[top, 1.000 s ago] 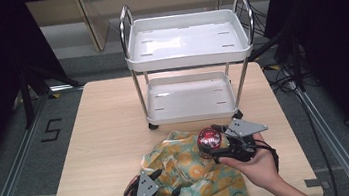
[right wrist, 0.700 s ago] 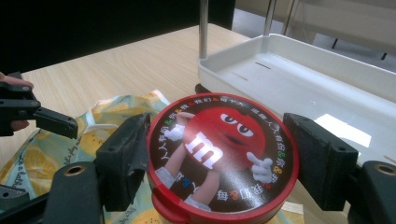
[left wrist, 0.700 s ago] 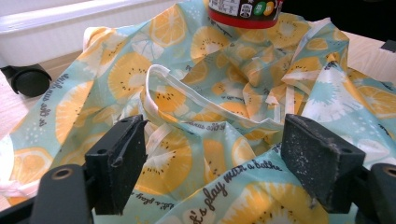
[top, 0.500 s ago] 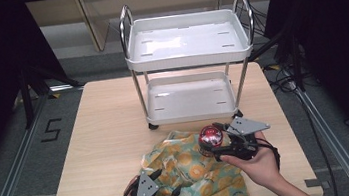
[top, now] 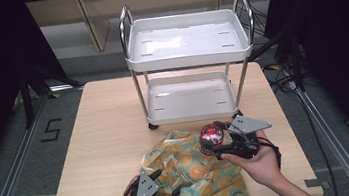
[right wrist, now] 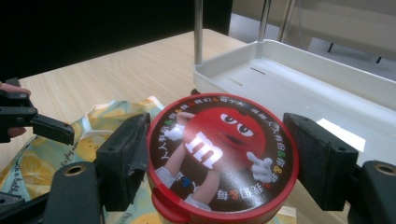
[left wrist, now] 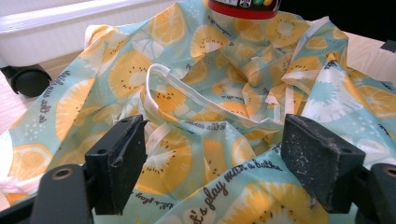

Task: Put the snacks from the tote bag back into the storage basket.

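Observation:
A round red tin (top: 211, 134) with a cartoon candy figure on its lid (right wrist: 219, 154) sits between the jaws of my right gripper (top: 214, 141), which is shut on it from both sides. It hangs just above the far edge of a crumpled teal cloth bag (top: 196, 171) printed with orange slices. My left gripper (top: 173, 193) rests at the cloth's near left edge, open. Folds and a white-edged strap of the cloth (left wrist: 187, 93) lie between its wide-apart jaws. The tin's underside (left wrist: 243, 7) shows at the top of the left gripper view.
A white two-shelf trolley (top: 187, 51) with chrome posts stands at the back of the wooden table (top: 106, 136). Its lower shelf (right wrist: 299, 84) is just beyond the tin, and a black caster (left wrist: 28, 79) sits near the cloth. Bare tabletop lies to the left.

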The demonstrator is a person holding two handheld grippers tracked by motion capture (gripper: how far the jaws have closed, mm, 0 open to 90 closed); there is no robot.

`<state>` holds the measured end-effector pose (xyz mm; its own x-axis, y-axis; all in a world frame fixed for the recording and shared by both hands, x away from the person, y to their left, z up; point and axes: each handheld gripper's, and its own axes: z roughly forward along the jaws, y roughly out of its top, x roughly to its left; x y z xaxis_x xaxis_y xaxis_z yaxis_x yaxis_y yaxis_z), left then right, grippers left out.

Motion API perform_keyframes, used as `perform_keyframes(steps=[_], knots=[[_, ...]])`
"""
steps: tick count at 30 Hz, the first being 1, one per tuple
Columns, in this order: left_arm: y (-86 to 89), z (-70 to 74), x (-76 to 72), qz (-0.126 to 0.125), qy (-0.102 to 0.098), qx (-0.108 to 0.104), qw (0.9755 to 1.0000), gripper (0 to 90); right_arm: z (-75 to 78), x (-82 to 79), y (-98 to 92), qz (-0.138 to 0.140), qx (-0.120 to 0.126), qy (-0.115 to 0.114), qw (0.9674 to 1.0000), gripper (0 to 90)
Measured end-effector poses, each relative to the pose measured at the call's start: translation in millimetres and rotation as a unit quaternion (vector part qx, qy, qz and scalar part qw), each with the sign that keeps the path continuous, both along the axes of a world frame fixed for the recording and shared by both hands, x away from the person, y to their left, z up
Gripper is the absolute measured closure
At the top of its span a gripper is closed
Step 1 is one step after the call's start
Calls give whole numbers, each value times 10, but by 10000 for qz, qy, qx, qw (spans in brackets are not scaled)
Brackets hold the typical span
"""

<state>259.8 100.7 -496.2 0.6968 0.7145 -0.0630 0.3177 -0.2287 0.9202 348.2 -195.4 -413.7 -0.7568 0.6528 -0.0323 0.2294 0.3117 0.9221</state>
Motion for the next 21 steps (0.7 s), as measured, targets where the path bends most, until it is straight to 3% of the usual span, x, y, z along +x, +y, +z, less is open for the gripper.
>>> perform_keyframes(steps=[1, 7, 9, 11, 16, 18, 19, 21], knots=[[1, 0, 0, -3, -1, 5, 10000, 223, 5, -18, 4, -8, 37, 150, 9999, 271], [0, -7, 5, -8, 11, -2, 10000, 223, 27, 4, -23, -11, 16, 56, 10000, 271], [4, -6, 6, -6, 8, 48, 10000, 222, 30, -9, -17, -44, 79, 177, 9998, 271], [-1, -4, 1, 12, 20, 30, 10000, 223, 27, -1, -14, -97, 136, 85, 9998, 271], [1, -5, 8, 5, 1, 69, 10000, 223, 50, -10, -34, -98, 122, 237, 9996, 271], [-6, -9, 3, 37, 37, 24, 10000, 222, 46, 12, -40, -128, 122, 76, 9998, 271], [6, -3, 16, -51, -48, 116, 9999, 222, 53, 27, -53, -76, 42, 0, 10000, 272], [-5, -9, 5, 14, 37, 22, 10000, 222, 52, 27, -49, -82, 86, 31, 9999, 272]])
